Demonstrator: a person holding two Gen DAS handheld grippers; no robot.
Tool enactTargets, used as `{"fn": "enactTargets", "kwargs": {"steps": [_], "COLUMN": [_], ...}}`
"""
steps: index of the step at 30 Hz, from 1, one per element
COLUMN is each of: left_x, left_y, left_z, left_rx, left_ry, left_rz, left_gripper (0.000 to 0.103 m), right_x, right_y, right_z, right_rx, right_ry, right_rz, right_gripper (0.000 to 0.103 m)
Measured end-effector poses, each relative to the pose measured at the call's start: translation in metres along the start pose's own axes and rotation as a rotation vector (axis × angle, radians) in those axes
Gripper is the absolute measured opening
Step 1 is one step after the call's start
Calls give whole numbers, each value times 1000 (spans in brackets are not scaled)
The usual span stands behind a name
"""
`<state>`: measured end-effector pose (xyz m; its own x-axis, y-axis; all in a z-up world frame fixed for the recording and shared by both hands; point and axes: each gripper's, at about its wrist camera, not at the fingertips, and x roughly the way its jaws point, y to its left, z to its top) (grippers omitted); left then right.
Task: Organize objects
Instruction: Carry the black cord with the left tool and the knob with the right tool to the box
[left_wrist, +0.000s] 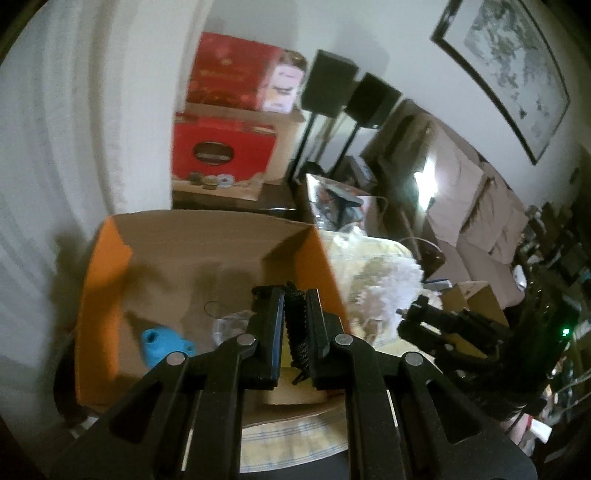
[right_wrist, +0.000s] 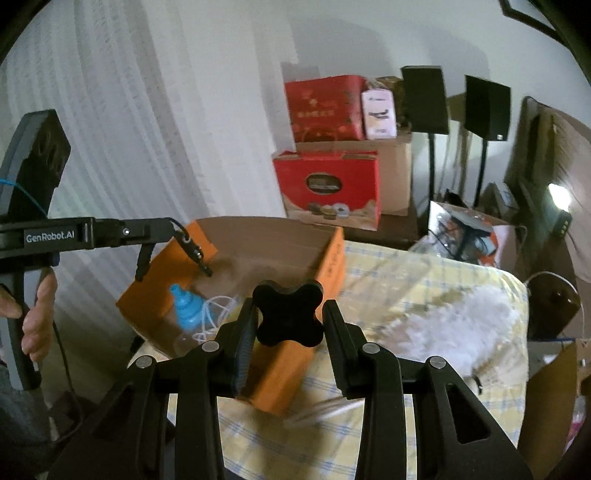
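In the left wrist view my left gripper is shut on a thin black ribbed piece and hovers over an open orange cardboard box. Inside the box lie a blue object and a clear plastic item. The right wrist view shows my right gripper shut on a black cross-shaped knob, just before the box. My left gripper comes in from the left there, the black piece dangling over the box. A blue-capped bottle and a white cable lie inside.
The box rests on a yellow checked cloth with a white fluffy item to its right. Red gift boxes and two black speakers on stands stand behind. A hand grips the left gripper's handle.
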<state>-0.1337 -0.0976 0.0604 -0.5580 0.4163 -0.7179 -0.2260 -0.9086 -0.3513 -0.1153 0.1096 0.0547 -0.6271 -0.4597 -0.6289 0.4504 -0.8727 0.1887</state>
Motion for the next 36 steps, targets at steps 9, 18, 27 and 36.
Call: {"fn": "enactTargets", "kwargs": {"steps": [9, 18, 27, 36], "left_x": [-5, 7, 24, 38], "left_y": [45, 66, 60, 62], "left_z": [-7, -6, 4, 11], "left_rx": [-52, -90, -85, -95], "left_ry": [10, 31, 39, 54], "left_rz": [35, 19, -5, -11], "left_gripper": [10, 10, 10, 10], "right_x": [33, 69, 122, 165], "right_y": [25, 45, 53, 48], "right_z": [12, 28, 42, 45], "right_rx": [-24, -49, -74, -62], "right_ry": [41, 80, 147, 197], "right_rz": [57, 99, 82, 76], "right_gripper": [36, 36, 36, 37]}}
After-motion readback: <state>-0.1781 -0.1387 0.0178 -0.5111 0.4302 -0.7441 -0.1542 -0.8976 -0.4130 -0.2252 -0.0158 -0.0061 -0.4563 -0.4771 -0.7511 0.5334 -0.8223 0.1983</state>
